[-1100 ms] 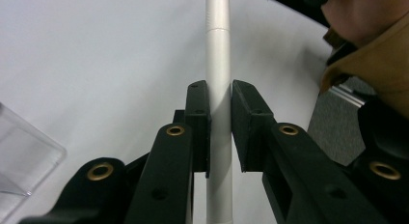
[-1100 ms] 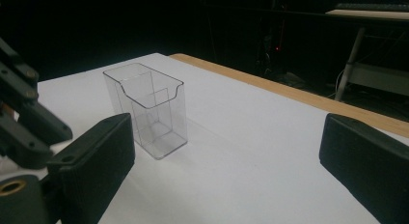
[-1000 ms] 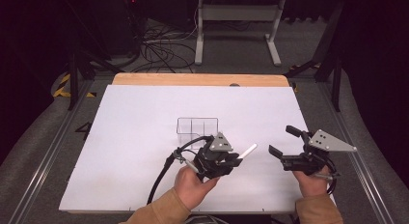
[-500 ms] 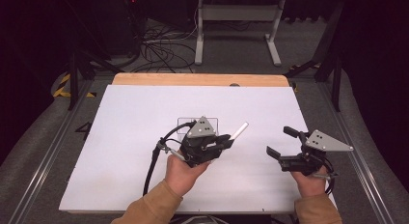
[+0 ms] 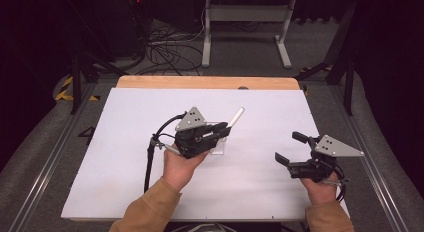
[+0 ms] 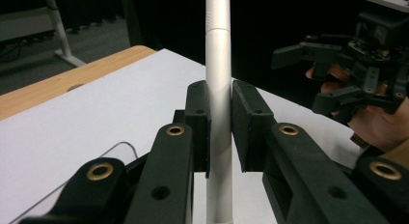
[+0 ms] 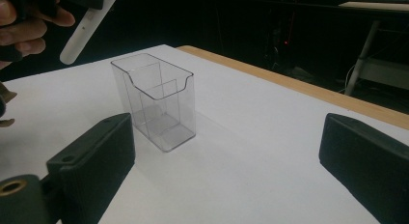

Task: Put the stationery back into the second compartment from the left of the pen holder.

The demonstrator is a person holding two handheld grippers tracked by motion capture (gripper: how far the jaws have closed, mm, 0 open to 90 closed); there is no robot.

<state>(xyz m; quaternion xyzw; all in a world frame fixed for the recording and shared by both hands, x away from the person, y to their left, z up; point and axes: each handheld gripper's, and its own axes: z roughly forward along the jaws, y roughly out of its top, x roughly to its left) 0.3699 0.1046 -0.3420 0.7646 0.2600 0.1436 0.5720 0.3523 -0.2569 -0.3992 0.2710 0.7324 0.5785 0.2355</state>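
1. The left gripper (image 5: pixel 226 130) has its black fingers (image 6: pixel 200 119) clamped on a slim white plastic pen-like tube (image 6: pixel 218 89), one pad pressing on each side of its barrel. In the left gripper view the tube runs upright between them, with a faint seam near its upper end.

2. Compared with a second ago, the left hand (image 5: pixel 180 164) has carried the tube up and away from the person, toward the middle of the white worktop (image 5: pixel 125 157). In the high view the tube's free end (image 5: pixel 236 115) now points up and to the right, off the surface.

3. That move brings the tube over the clear plastic compartmented holder (image 7: pixel 155 101), which the right gripper view shows standing upright, apparently empty, with the tube's rounded end hanging above and beside its open top. I judge that the step in hand is lowering the tube into one compartment; it is not yet inside.

4. The right gripper (image 5: pixel 292 149) has kept its place near the worktop's right edge, well apart from the holder. Its fingers (image 7: pixel 91 156) stand wide apart with nothing between them.

5. The tube looks smooth, matte and rigid. The holder is transparent with thin inner walls and a scooped front lip.
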